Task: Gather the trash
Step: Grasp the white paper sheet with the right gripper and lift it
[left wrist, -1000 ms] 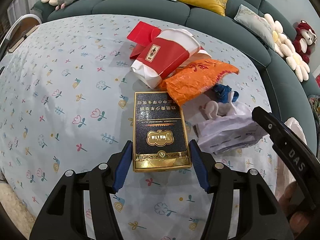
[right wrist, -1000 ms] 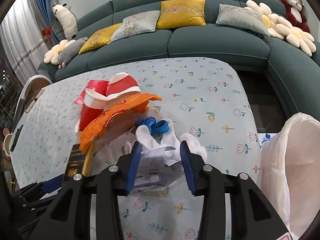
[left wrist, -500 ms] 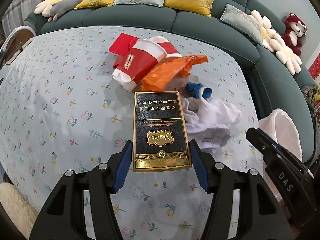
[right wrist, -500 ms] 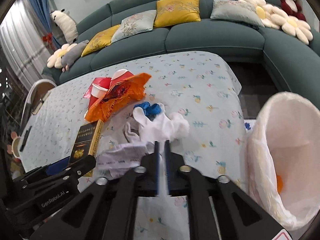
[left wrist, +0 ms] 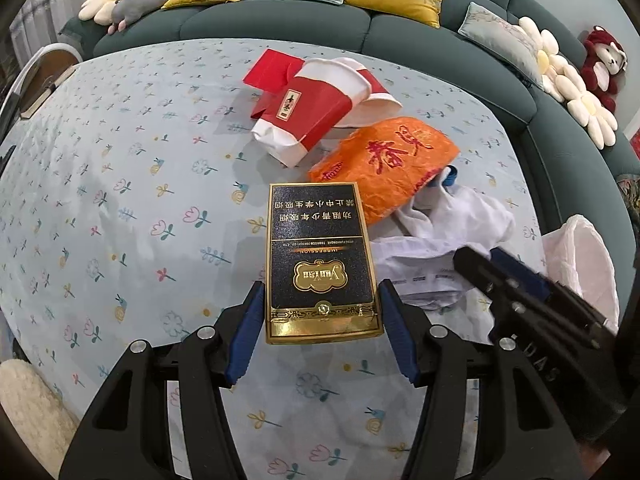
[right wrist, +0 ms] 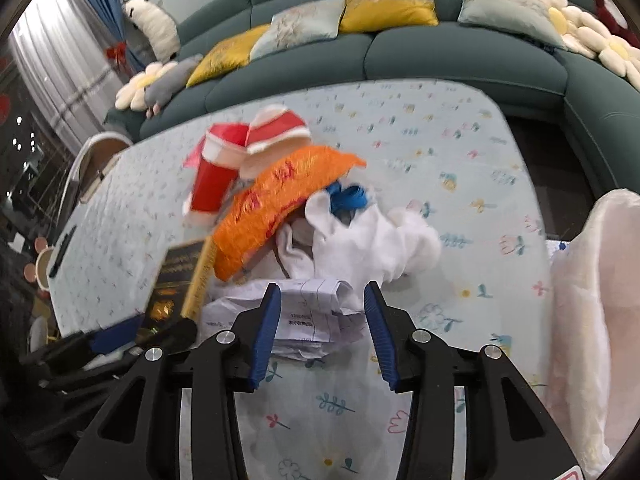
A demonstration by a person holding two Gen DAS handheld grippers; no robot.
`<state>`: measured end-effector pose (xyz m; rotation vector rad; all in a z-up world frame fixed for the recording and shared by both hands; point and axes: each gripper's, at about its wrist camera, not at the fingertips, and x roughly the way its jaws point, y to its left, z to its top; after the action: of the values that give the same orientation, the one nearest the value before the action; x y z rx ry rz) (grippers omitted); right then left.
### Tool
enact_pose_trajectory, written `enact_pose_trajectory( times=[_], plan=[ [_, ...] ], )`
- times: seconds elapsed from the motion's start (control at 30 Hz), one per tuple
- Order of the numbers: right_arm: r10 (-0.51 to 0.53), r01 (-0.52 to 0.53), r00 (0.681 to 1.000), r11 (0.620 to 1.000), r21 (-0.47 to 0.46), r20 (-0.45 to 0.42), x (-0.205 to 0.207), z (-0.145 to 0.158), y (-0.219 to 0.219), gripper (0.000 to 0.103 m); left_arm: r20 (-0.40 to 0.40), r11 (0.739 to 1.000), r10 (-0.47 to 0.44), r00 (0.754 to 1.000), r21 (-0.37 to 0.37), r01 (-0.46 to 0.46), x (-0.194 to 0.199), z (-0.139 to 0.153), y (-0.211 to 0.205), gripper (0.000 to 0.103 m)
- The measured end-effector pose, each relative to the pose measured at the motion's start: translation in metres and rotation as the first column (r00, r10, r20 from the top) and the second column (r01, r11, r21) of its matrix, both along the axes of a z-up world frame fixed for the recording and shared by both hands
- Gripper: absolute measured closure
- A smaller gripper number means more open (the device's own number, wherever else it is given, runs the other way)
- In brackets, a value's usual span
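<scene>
One black box (left wrist: 320, 260), two red cups (left wrist: 316, 112).

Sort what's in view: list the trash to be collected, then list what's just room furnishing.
Trash job:
black and gold box, in the left gripper
crumpled paper, right gripper closing around it
orange wrapper
red and white cups
white gloves
white bag

Just there:
sofa
cushions
flower pillows
floral tablecloth

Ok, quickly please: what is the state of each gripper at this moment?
Left gripper: shut on the black and gold box.
Right gripper: jaws closing around the crumpled paper, not yet pressing on it.
</scene>
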<state>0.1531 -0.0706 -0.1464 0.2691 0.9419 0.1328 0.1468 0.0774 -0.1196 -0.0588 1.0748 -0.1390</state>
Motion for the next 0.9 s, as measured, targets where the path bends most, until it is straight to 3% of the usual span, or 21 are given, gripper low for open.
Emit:
enact_pose_trajectory(
  times=[0.03,0.2,0.57,0.9],
  plan=[
    [0.009,-0.009,1.000,1.000,-0.001,-0.009,0.000,-0.002,0.002,0.085,-0.001,1.000,0.002,1.000,-0.002,-0.002,0.001,-0.001,0.001,0.048],
    [0.041,-0.041,0.999,0.999,-0.009,0.006,-0.009,0.003,0.008,0.101,0.003,1.000,0.001,1.000,-0.009,-0.001,0.000,0.002,0.001,0.048],
    [-0.027,0.019,0.987,0.998,0.055,0.156,-0.042,0.059,-0.018,0.102,0.082,0.999,-0.038,0.996,-0.023,0.040,-0.014,0.042,-0.021,0.048],
    [-0.261,0.242,0.927,0.965,0.102,0.269,-0.095,0.102,-0.095,0.102,0.161,0.981,-0.183,0.970,-0.037,0.191,-0.038,0.080,-0.089,0.048]
  ],
)
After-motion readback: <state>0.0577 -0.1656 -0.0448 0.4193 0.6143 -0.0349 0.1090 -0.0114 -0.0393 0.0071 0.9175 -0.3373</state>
